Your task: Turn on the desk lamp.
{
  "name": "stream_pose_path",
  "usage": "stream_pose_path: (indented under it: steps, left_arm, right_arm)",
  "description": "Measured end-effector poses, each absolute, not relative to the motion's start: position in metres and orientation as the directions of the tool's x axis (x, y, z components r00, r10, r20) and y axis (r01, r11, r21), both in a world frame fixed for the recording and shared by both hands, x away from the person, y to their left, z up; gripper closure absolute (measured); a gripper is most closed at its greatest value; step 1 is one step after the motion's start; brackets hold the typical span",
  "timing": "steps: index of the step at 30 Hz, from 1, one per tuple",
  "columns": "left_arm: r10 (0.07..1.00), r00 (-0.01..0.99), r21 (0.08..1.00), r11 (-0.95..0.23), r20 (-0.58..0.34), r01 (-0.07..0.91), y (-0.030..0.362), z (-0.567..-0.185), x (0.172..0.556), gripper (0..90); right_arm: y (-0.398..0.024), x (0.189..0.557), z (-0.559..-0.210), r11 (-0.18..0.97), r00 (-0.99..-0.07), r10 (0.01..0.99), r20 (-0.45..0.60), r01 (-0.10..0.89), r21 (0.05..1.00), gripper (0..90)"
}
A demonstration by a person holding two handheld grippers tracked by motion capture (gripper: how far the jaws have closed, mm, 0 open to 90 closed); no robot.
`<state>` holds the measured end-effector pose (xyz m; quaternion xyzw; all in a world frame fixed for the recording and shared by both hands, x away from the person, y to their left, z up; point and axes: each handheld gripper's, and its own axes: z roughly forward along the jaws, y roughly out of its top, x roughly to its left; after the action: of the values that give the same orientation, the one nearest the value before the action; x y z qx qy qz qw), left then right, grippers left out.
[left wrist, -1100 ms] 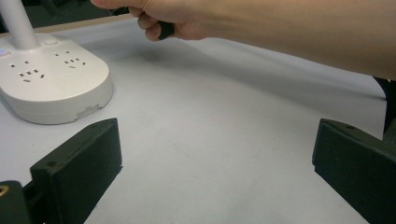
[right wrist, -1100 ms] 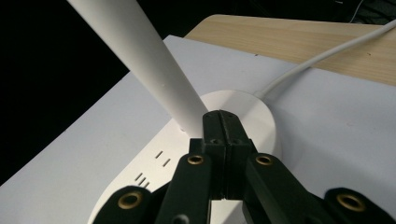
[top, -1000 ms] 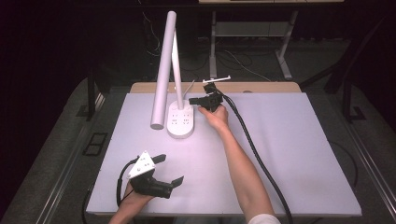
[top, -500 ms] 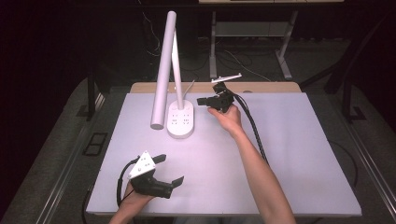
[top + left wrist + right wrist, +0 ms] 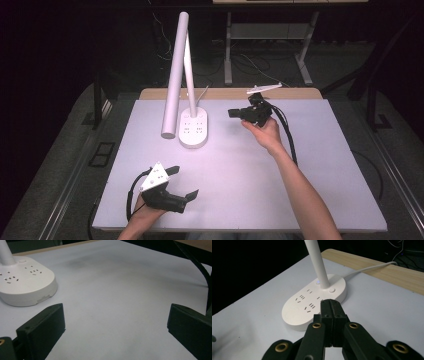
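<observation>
A white desk lamp stands at the back of the table, its oval base [image 5: 193, 128] carrying socket holes and its long head [image 5: 173, 75] slanting down to the left. My right gripper [image 5: 233, 113] is held above the table to the right of the base, shut with nothing between its jaws. In the right gripper view its closed tips [image 5: 331, 305] point at the lamp base [image 5: 312, 302] and the stem [image 5: 317, 262]. My left gripper [image 5: 182, 182] rests near the front left edge, open and empty. Its view shows the base [image 5: 25, 287] at the far left.
The lamp's white cord [image 5: 369, 267] runs back over the wooden strip [image 5: 225, 93] at the table's far edge. The white table top [image 5: 310, 185] stretches wide to the right and front. A black cable [image 5: 290, 140] trails from my right gripper along the forearm.
My right gripper has drawn back to the right, away from the lamp base, over the last second. The left gripper has stayed put.
</observation>
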<state>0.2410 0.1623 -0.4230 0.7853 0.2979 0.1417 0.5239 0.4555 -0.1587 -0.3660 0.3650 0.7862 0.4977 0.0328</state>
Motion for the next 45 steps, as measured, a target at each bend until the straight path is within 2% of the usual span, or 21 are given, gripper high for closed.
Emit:
stream_pose_path:
  steps: [3, 6, 7, 9, 10, 11, 13, 14, 19, 22, 23, 37, 45]
  left_arm:
    - [0.617, 0.782, 0.907, -0.273, -0.090, 0.320, 0.162, -0.423, 0.241, 0.4]
    - [0.616, 0.783, 0.907, -0.276, -0.087, 0.319, 0.162, -0.423, 0.241, 0.5]
    - [0.616, 0.783, 0.906, -0.277, -0.088, 0.320, 0.162, -0.423, 0.241, 0.5]
    - [0.616, 0.783, 0.906, -0.278, -0.088, 0.321, 0.161, -0.423, 0.241, 0.4]
    - [0.616, 0.783, 0.906, -0.277, -0.089, 0.321, 0.161, -0.424, 0.241, 0.5]
    - [0.616, 0.783, 0.906, -0.277, -0.089, 0.321, 0.161, -0.424, 0.241, 0.5]
    - [0.616, 0.783, 0.906, -0.279, -0.086, 0.319, 0.160, -0.424, 0.241, 0.5]
    - [0.616, 0.783, 0.906, -0.278, -0.086, 0.318, 0.160, -0.424, 0.241, 0.5]
    - [0.618, 0.782, 0.906, -0.281, -0.083, 0.318, 0.160, -0.423, 0.240, 0.5]
    - [0.619, 0.781, 0.906, -0.280, -0.082, 0.317, 0.160, -0.423, 0.240, 0.5]
    - [0.619, 0.781, 0.906, -0.279, -0.082, 0.317, 0.160, -0.423, 0.240, 0.5]
    - [0.623, 0.778, 0.906, -0.278, -0.082, 0.318, 0.160, -0.423, 0.239, 0.5]
    - [0.622, 0.779, 0.905, -0.282, -0.081, 0.319, 0.160, -0.423, 0.239, 0.5]
  right_arm:
    - [-0.166, 0.451, -0.363, 0.234, -0.730, 0.609, 0.310, 0.539, 0.810, 84.8]
    - [-0.180, 0.441, -0.358, 0.220, -0.719, 0.616, 0.323, 0.551, 0.805, 69.4]
    - [-0.180, 0.441, -0.358, 0.220, -0.719, 0.616, 0.323, 0.551, 0.805, 69.4]
    - [-0.188, 0.433, -0.357, 0.236, -0.727, 0.614, 0.308, 0.541, 0.807, 55.1]
    - [-0.188, 0.433, -0.357, 0.236, -0.727, 0.614, 0.308, 0.541, 0.807, 55.1]
    - [-0.192, 0.427, -0.356, 0.248, -0.730, 0.616, 0.297, 0.537, 0.806, 47.8]
    - [-0.196, 0.421, -0.354, 0.252, -0.726, 0.624, 0.290, 0.538, 0.804, 41.0]
    - [-0.196, 0.421, -0.354, 0.252, -0.726, 0.624, 0.290, 0.538, 0.804, 41.0]
    - [-0.203, 0.407, -0.350, 0.253, -0.714, 0.638, 0.289, 0.548, 0.797, 11.8]
    - [-0.207, 0.397, -0.350, 0.261, -0.711, 0.644, 0.283, 0.551, 0.792, 9.1]
    - [-0.209, 0.393, -0.351, 0.260, -0.712, 0.644, 0.281, 0.549, 0.794, 1.6]
    - [-0.236, 0.342, -0.360, 0.211, -0.712, 0.626, 0.318, 0.547, 0.810, 0.0]
    - [-0.258, 0.315, -0.376, 0.194, -0.689, 0.644, 0.333, 0.568, 0.800, 0.0]
